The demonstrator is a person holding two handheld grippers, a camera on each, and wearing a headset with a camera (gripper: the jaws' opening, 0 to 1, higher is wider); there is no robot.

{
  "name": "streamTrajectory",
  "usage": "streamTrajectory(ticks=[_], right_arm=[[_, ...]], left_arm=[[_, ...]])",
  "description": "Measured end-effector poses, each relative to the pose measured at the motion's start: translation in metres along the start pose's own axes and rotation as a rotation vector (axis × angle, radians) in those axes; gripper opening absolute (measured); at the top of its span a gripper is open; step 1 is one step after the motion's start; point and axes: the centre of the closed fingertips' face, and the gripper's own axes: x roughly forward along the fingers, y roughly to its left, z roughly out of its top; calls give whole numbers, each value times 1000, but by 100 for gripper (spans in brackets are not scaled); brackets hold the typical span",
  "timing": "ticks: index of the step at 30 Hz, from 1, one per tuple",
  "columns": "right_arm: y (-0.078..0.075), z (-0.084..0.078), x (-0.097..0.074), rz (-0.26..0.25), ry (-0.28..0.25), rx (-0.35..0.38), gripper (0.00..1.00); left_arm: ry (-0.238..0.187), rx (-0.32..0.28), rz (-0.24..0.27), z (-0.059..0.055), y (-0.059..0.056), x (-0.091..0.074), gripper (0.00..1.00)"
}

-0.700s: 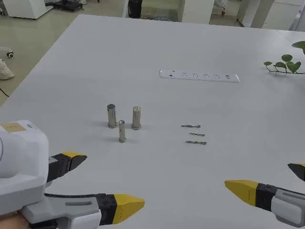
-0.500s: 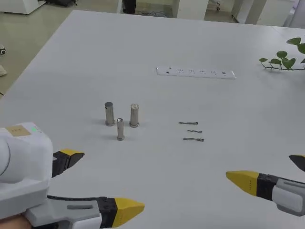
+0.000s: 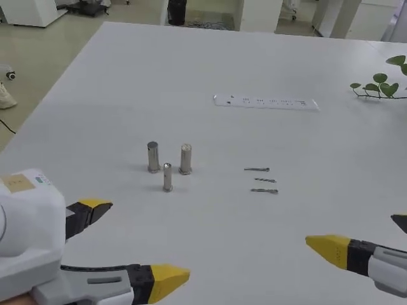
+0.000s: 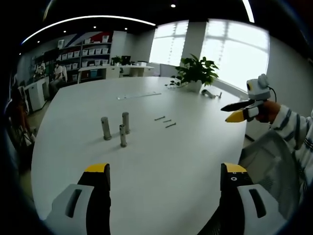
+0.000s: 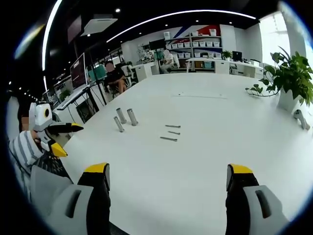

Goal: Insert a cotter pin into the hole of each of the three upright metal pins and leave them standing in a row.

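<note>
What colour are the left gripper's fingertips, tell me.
Yellow fingertips, black behind; head view shows it best.

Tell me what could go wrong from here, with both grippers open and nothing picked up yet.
1. The cotter pins are thin and lie flat on the table. The right gripper may slip off one or flick it away when it tries to pinch it.
2. The metal pins stand close together, so the left gripper closing on one could topple a neighbour.
</note>
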Motion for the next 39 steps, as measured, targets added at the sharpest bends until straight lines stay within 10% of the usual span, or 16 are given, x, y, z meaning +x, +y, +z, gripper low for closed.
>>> streamTrajectory(ticks=[15,39], right_arm=[[7,-17,-1,29,64,-55,98],[16,-12,7,48,64,-86,98]], left_arm=[[-98,-15,38,1,-7,-1,95],[-90,-4,76,-4,10,-15,97]])
